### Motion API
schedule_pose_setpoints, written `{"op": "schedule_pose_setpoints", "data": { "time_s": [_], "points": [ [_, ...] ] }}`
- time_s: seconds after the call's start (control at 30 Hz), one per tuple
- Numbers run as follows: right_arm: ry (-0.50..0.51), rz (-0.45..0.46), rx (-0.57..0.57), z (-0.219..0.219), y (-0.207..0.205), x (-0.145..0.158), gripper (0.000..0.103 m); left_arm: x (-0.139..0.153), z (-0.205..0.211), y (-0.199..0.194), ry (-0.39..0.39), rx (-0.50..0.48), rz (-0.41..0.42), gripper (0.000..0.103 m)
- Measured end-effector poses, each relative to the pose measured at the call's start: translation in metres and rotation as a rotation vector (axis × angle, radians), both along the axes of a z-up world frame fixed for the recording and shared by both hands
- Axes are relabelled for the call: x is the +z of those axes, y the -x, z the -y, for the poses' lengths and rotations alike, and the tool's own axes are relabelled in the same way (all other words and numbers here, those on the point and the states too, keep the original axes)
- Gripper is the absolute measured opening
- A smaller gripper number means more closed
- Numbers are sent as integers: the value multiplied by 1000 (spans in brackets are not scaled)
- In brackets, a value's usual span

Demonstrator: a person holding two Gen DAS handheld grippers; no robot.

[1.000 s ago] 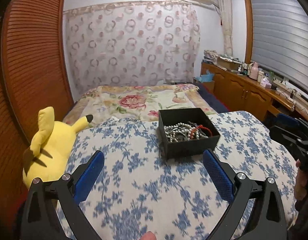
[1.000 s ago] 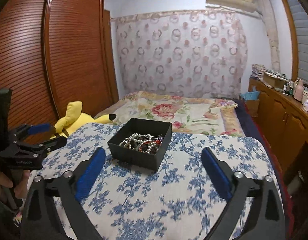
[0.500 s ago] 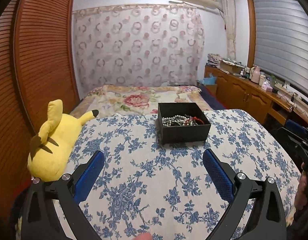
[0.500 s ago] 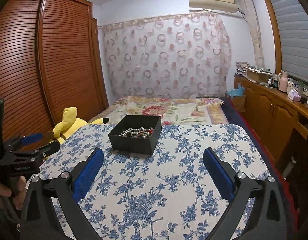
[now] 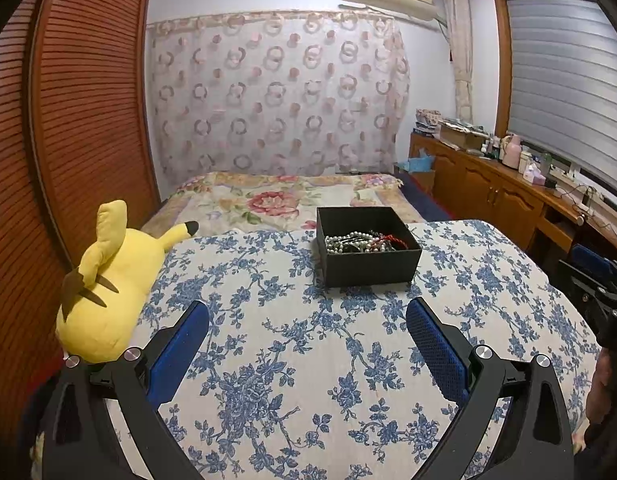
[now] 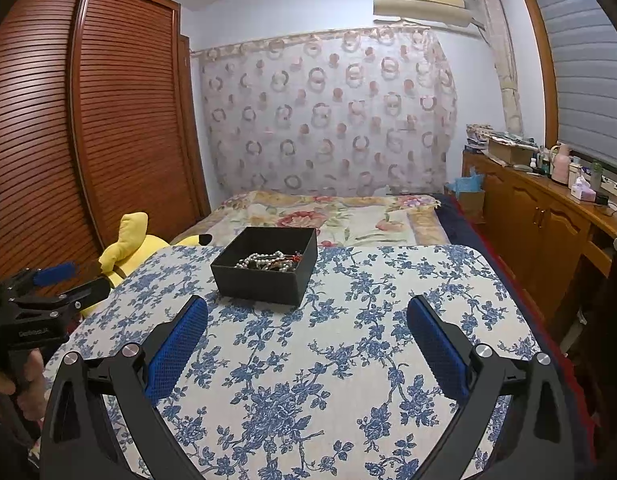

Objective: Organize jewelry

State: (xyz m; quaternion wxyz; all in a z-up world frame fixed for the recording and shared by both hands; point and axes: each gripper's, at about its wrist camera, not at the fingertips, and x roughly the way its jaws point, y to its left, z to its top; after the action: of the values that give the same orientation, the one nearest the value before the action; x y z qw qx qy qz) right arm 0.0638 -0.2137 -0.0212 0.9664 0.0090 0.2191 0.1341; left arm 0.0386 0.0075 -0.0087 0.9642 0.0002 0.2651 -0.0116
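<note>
Two grippers are hovering over the table, and you are holding both with nothing between their fingers. Your left gripper (image 5: 307, 326) is sitting with its blue pads spread wide, and your right gripper (image 6: 307, 322) is spread just as wide. A black box (image 5: 368, 246) is resting on the blue-flowered tablecloth (image 5: 308, 360), ahead of both grippers and well apart from their fingertips. Jewelry (image 5: 364, 241) is lying tangled inside it: pale bead strings, dark pieces and a red cord. Seen from the right wrist view, the box (image 6: 268, 268) is sitting ahead and slightly left. A yellow plush toy (image 5: 108, 280) is lying beside the table's left edge. Your left hand (image 6: 16, 384) is gripping that gripper's handle.
</note>
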Motion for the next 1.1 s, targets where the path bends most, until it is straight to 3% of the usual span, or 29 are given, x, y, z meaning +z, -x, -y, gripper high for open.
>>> {"op": "schedule_pose_setpoints", "data": {
  "time_s": [1.1],
  "points": [
    [-7,-6,-25,5,-2,-5,100,7,5,8,5,-15,26,95]
  ]
}}
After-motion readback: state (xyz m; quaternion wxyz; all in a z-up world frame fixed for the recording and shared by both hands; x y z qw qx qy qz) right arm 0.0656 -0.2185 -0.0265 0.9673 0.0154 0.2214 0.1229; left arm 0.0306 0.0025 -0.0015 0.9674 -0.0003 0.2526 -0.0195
